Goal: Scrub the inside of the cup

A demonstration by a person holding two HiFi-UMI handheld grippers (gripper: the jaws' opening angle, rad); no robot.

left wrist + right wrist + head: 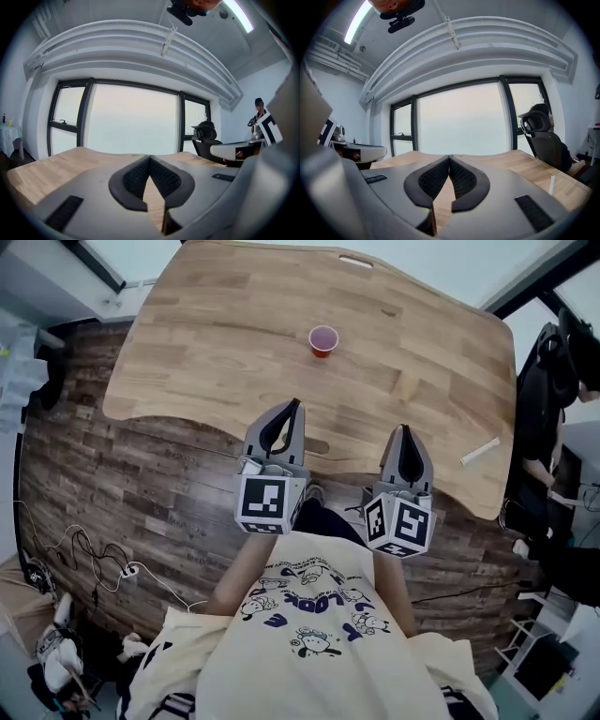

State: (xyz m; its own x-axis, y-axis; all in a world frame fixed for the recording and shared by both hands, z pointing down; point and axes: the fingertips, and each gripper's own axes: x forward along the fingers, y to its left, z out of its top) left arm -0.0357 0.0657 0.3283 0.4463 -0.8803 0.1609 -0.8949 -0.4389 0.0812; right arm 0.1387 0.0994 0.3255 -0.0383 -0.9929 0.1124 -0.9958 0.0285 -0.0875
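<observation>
A small red cup (322, 339) stands upright on the wooden table (225, 343), toward its far middle. My left gripper (296, 403) hangs at the table's near edge, well short of the cup, jaws shut with nothing between them. My right gripper (405, 428) is beside it to the right, also shut and empty. In the left gripper view the black pads (161, 176) meet at the tips (149, 157). The right gripper view shows the same closed tips (449, 157) over the tabletop. The cup is in neither gripper view.
A thin white stick-like thing (480, 451) lies near the table's right edge; it also shows as a white stick (551, 184) in the right gripper view. A person sits at the far right (572, 381). An office chair (543, 136) stands by the table. Cables (103, 568) lie on the floor.
</observation>
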